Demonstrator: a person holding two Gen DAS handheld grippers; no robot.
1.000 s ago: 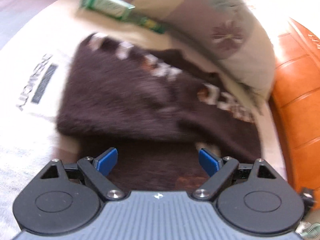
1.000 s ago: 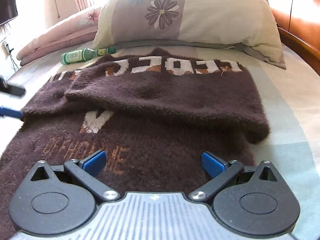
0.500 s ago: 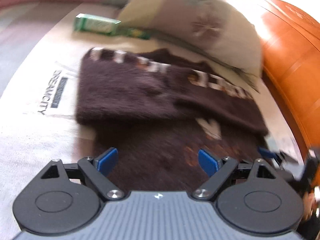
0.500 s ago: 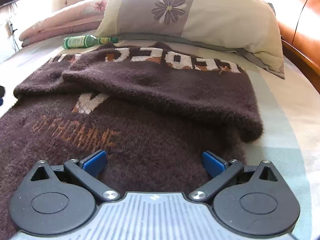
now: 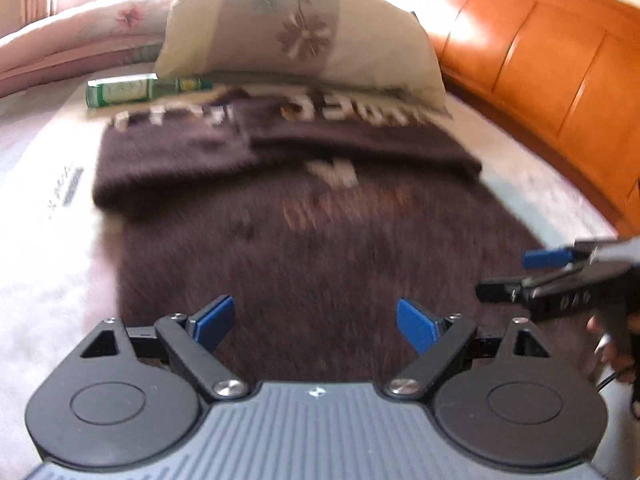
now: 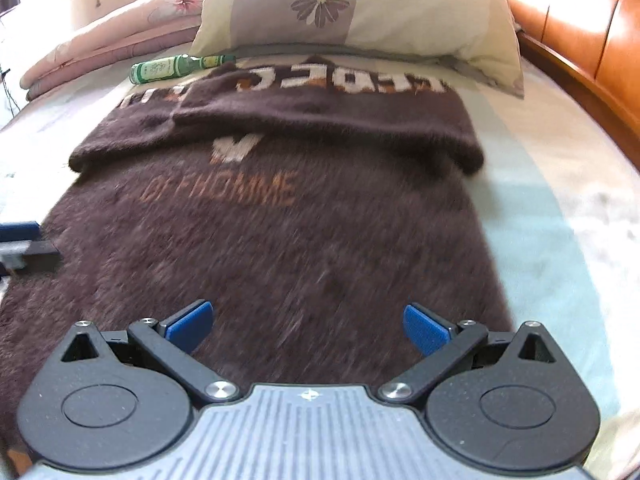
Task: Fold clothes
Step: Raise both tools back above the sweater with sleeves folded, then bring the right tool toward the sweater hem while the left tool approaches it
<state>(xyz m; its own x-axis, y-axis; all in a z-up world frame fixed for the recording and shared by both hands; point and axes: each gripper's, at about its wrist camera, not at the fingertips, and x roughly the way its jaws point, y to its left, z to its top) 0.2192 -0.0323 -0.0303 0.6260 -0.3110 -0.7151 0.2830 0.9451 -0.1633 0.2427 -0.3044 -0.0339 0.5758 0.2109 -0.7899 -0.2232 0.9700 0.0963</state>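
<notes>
The brown sweater [image 6: 280, 220] lies flat on the bed [image 6: 560, 208], its far end just short of the pillow [image 6: 360, 4], with both sleeves laid across the chest, so the body makes a tidy rectangle. The left gripper [image 5: 316, 324] and right gripper [image 6: 308, 326] hover over the hem end, away from the pillow, jaws spread wide and holding nothing; I'd guess they are placed to take that edge. A green bottle [image 6: 176, 66] rests beside the pillow.

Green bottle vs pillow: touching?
Cannot tell. In the right wrist view the green bottle has its neck reaching the pillow edge, but neither view shows contact or gap plainly.
</notes>
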